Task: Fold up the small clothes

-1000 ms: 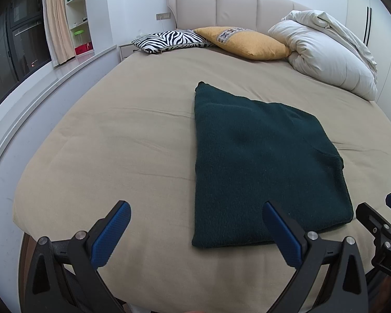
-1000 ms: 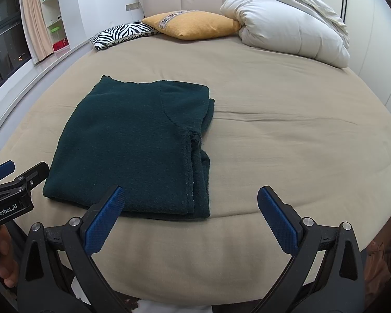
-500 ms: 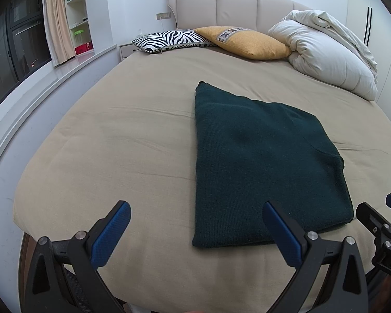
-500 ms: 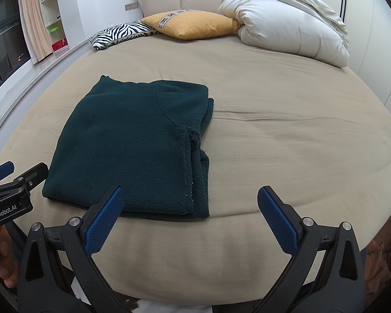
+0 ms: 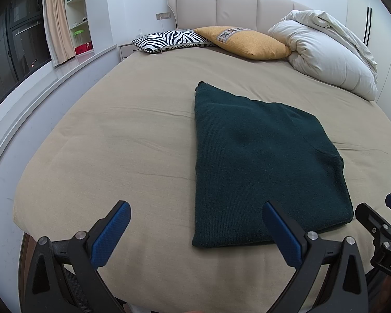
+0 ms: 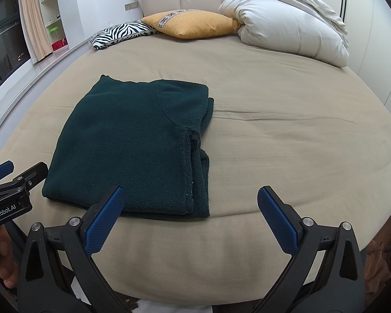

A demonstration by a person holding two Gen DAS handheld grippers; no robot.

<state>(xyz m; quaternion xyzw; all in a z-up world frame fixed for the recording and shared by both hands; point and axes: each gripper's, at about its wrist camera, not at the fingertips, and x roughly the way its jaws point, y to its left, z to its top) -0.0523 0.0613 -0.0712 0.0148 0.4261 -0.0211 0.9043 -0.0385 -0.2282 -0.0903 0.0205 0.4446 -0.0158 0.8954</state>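
A dark green knitted garment (image 5: 260, 161) lies folded into a flat rectangle on the beige bed (image 5: 122, 140). In the right wrist view the same garment (image 6: 133, 143) shows stacked layers along its right edge. My left gripper (image 5: 195, 224) hovers open over the bed's near edge, its right finger just in front of the garment's near hem. My right gripper (image 6: 189, 210) is open too, its left finger over the garment's near hem and nothing between the pads. Each gripper shows at the edge of the other's view.
At the head of the bed lie a zebra-print pillow (image 5: 169, 40), a yellow pillow (image 5: 245, 43) and a bundled white duvet (image 5: 328, 54). A pale ledge (image 5: 39, 83) curves along the left side. A hand (image 6: 2, 268) holds the left gripper's handle.
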